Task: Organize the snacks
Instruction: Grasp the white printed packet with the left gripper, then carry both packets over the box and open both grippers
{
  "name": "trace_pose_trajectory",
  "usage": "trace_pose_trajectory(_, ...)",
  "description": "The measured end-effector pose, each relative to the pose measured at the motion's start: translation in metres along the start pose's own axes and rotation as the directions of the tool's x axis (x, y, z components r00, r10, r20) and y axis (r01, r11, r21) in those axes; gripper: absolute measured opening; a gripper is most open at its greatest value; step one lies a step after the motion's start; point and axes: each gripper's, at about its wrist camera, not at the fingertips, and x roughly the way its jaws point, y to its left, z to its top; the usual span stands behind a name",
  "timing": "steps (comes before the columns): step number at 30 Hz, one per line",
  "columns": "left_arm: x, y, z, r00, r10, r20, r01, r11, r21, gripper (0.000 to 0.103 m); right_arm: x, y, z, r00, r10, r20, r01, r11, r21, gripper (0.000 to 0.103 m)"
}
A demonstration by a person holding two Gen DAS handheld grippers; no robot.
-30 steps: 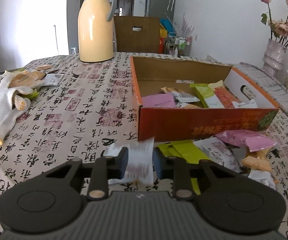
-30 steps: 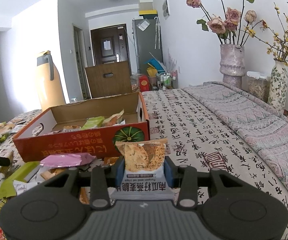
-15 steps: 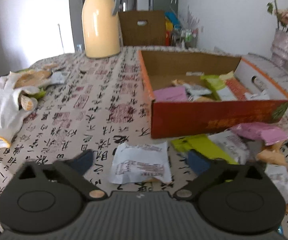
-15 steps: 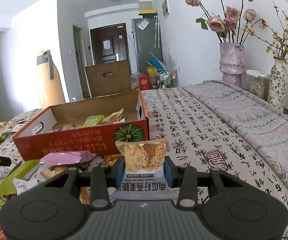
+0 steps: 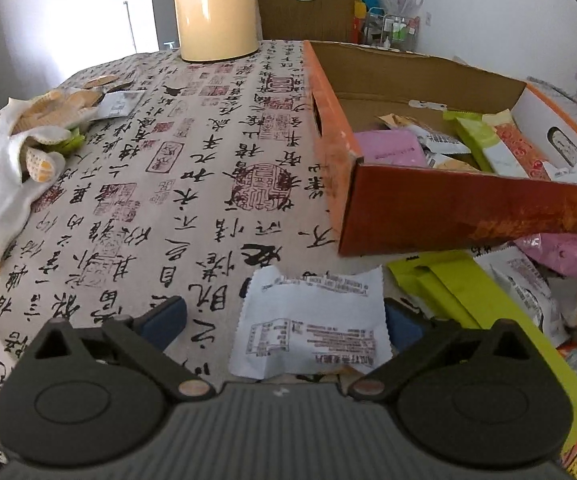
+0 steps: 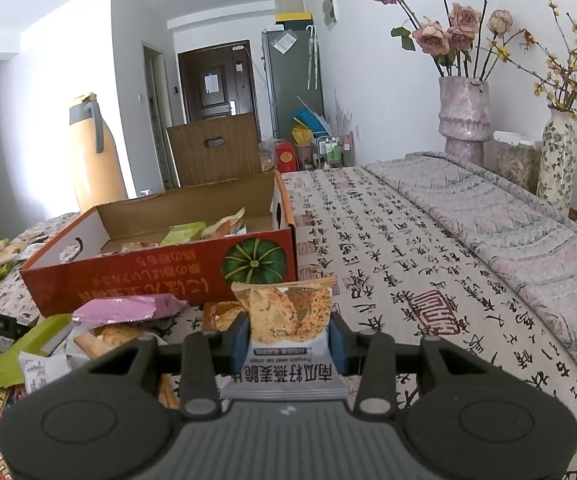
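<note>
Currently left gripper point(image 5: 284, 322) is spread wide, white snack packet point(image 5: 310, 330) lying flat on the tablecloth point(image 5: 160, 184) between its pads, untouched. Right gripper point(image 6: 288, 340) clamps a crisps packet point(image 6: 286, 320). Orange box point(image 6: 160, 276) sits just ahead, loose snacks beside it.

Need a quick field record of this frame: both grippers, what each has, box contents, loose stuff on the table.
left gripper: open wide, empty, over the white packet lying flat on the tablecloth
right gripper: shut on the oat crisp packet, held upright
box: orange cardboard, open top, several snack packets inside
loose snacks: green packet and pink packet in front of the box
other: yellow thermos, white gloves, vases of flowers
</note>
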Motion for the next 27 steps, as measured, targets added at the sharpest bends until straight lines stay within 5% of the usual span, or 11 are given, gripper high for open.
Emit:
trace_pose_trajectory(14, 0.0, -0.001, 0.0, 1.0, -0.001, 0.004, 0.001, 1.0, 0.008, 0.102, 0.004, 0.0, -0.001, 1.0, 0.005, -0.007, -0.005, 1.0, 0.002, 0.04)
trace_pose_trajectory(17, -0.006, -0.003, -0.003, 1.0, -0.003, 0.023, 0.003, 1.0, 0.012, 0.088, 0.003, 0.0, -0.002, 1.0, 0.004, -0.007, -0.004, 1.0, 0.003, 0.04)
trace_pose_trajectory(19, -0.012, -0.006, -0.005, 0.999, -0.01, 0.041, 0.009, 1.0, 0.023, 0.067, 0.003, 0.0, -0.002, 1.0, 0.005, -0.008, -0.005, 1.0, 0.002, 0.04)
trace_pose_trajectory(22, -0.017, -0.01, -0.008, 0.998, -0.016, 0.056, 0.014, 0.999, 0.033, 0.049, 0.003, 0.001, -0.002, 1.0, 0.007, -0.008, -0.007, 1.0, -0.001, 0.04)
trace_pose_trajectory(27, -0.022, -0.015, -0.013, 0.997, -0.034, 0.073, 0.03, 0.998, 0.056, 0.048, 0.002, 0.0, -0.002, 1.0, 0.006, -0.006, -0.006, 1.0, -0.002, 0.04)
